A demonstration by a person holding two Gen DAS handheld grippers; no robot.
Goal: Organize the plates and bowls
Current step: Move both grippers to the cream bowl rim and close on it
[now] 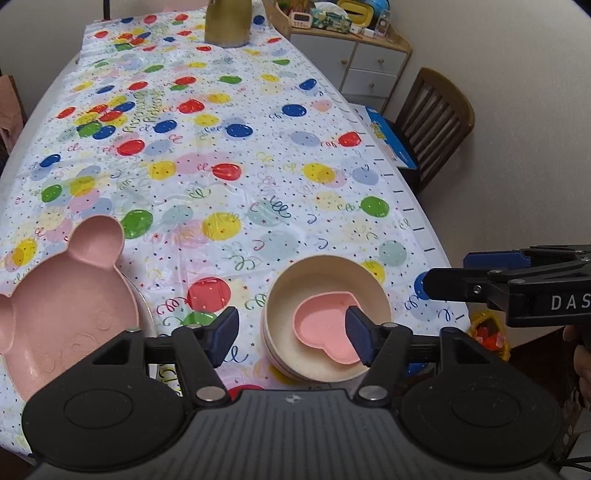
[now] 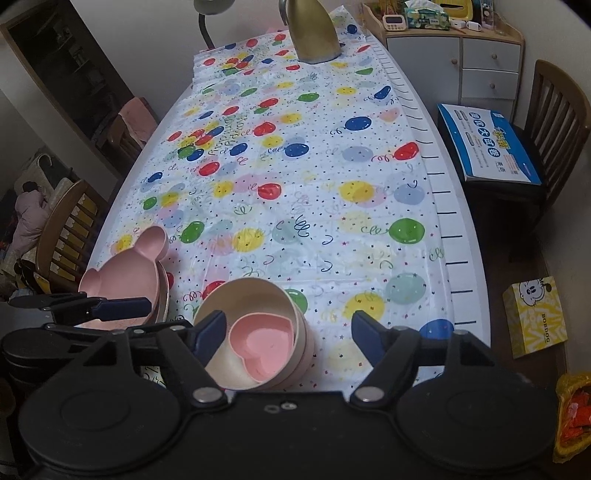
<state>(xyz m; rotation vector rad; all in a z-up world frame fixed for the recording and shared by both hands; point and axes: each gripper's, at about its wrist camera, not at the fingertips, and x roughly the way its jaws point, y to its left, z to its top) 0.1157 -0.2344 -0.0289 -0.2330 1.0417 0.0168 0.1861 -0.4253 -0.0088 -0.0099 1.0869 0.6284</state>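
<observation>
A pink bear-shaped plate (image 1: 62, 302) (image 2: 125, 273) lies on top of another plate at the near left of the table. To its right, a cream bowl (image 1: 328, 280) (image 2: 251, 295) sits nested on other bowls and holds a pink heart-shaped dish (image 1: 321, 325) (image 2: 262, 343). My left gripper (image 1: 291, 334) is open and empty, hovering low between plate and bowl, with its right finger over the heart dish. Beside the bowl stack, my right gripper (image 2: 288, 334) is open and empty too, its left finger in front of the bowl's near rim.
The balloon-print tablecloth (image 2: 303, 184) covers the long table. A gold jug (image 2: 314, 33) stands at the far end. Right of the table are a white drawer cabinet (image 2: 480, 62), a wooden chair holding a blue box (image 2: 487, 144), and a yellow box (image 2: 535, 317) on the floor.
</observation>
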